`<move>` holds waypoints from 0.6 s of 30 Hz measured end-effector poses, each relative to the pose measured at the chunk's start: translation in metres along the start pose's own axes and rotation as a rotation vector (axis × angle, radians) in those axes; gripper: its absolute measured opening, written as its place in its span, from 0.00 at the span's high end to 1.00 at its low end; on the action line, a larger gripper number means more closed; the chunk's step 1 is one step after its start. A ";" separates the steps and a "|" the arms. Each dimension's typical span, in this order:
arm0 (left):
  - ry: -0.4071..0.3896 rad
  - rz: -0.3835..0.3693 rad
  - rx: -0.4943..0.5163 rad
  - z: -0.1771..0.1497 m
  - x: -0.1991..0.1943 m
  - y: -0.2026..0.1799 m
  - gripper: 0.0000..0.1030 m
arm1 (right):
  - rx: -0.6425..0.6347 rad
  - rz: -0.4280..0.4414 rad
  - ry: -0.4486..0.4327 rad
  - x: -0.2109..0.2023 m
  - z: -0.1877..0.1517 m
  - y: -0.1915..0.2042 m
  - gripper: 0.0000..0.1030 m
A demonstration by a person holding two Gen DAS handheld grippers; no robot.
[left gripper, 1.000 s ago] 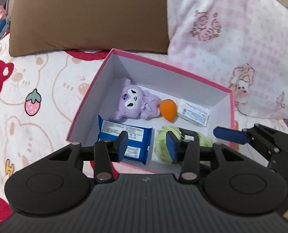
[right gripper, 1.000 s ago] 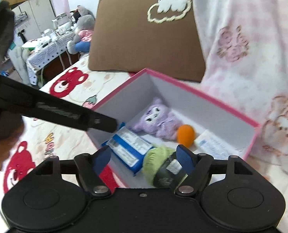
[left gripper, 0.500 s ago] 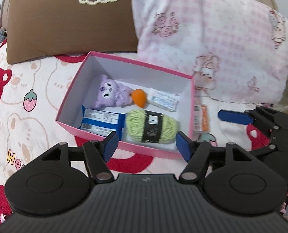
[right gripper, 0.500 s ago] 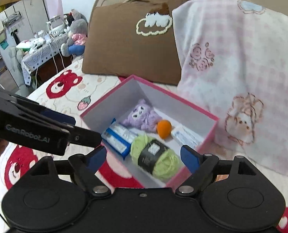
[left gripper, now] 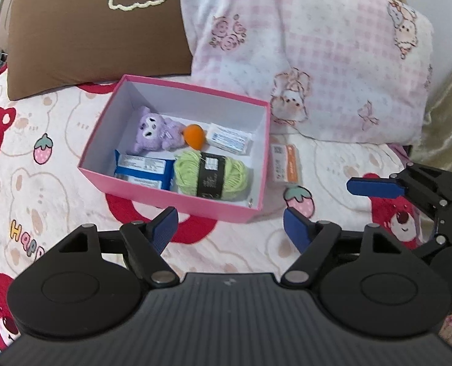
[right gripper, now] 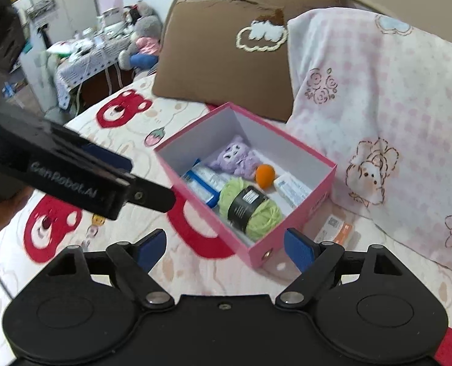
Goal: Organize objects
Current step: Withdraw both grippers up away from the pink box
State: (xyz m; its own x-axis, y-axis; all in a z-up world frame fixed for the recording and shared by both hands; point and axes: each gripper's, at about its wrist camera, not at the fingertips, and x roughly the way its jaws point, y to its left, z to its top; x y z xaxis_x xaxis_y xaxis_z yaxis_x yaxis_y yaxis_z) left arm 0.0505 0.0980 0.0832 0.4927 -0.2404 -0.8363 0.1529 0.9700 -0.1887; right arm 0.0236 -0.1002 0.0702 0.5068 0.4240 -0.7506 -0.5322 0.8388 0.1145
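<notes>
Left wrist view: the left claw (left gripper: 230, 228) is hovering over a bear-print bedspread (left gripper: 43, 183) at the bottom of the frame, its blue-padded jaws opening with nothing between them. Just above it, at centre frame, a pink box (left gripper: 177, 196) is sitting on the bed, its long axis running from upper left to lower right. Inside, a green yarn skein (left gripper: 210, 175) is lying on its side at the lower right of the box, its long axis running left to right and its black label band crossing the middle. A blue packet (left gripper: 142, 169) is lying flat to its left, its length also left to right. Behind them a purple plush toy (left gripper: 155, 132), an orange ball (left gripper: 194, 134) and a white packet (left gripper: 229, 138) are lining the far wall. An orange-and-white carton (left gripper: 285, 163) is lying on the bedspread just right of the box. The right claw (left gripper: 375, 187) is reaching in from the right edge.

Right wrist view: the right claw (right gripper: 224, 248) is standing open and empty at the bottom of the frame. The box (right gripper: 213, 213) is sitting at centre, one corner pointing toward the camera. The skein (right gripper: 250, 210) is lying near that corner, its long axis running upper left to lower right. A brown pillow (right gripper: 226, 76) and a pink checked pillow (right gripper: 378, 106) are leaning behind the box.
</notes>
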 end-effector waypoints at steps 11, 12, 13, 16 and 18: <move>0.067 -0.056 0.082 -0.016 0.006 -0.044 0.27 | -0.012 -0.045 0.032 -0.028 -0.030 -0.006 0.15; 0.072 -0.059 0.088 -0.017 0.007 -0.047 0.27 | -0.010 -0.052 0.034 -0.029 -0.033 -0.008 0.15; 0.078 -0.064 0.092 -0.018 0.008 -0.050 0.27 | -0.005 -0.060 0.035 -0.031 -0.035 -0.010 0.15; 0.104 -0.076 0.108 -0.022 0.013 -0.059 0.27 | 0.022 -0.076 0.045 -0.034 -0.043 -0.018 0.15; 0.118 -0.086 0.118 -0.024 0.017 -0.065 0.27 | 0.031 -0.087 0.048 -0.036 -0.048 -0.023 0.15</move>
State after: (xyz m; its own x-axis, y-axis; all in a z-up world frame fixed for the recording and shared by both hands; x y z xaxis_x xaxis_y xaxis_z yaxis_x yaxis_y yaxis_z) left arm 0.0285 0.0321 0.0686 0.3703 -0.3095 -0.8758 0.2931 0.9336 -0.2060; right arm -0.0152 -0.1508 0.0639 0.5168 0.3333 -0.7886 -0.4662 0.8821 0.0674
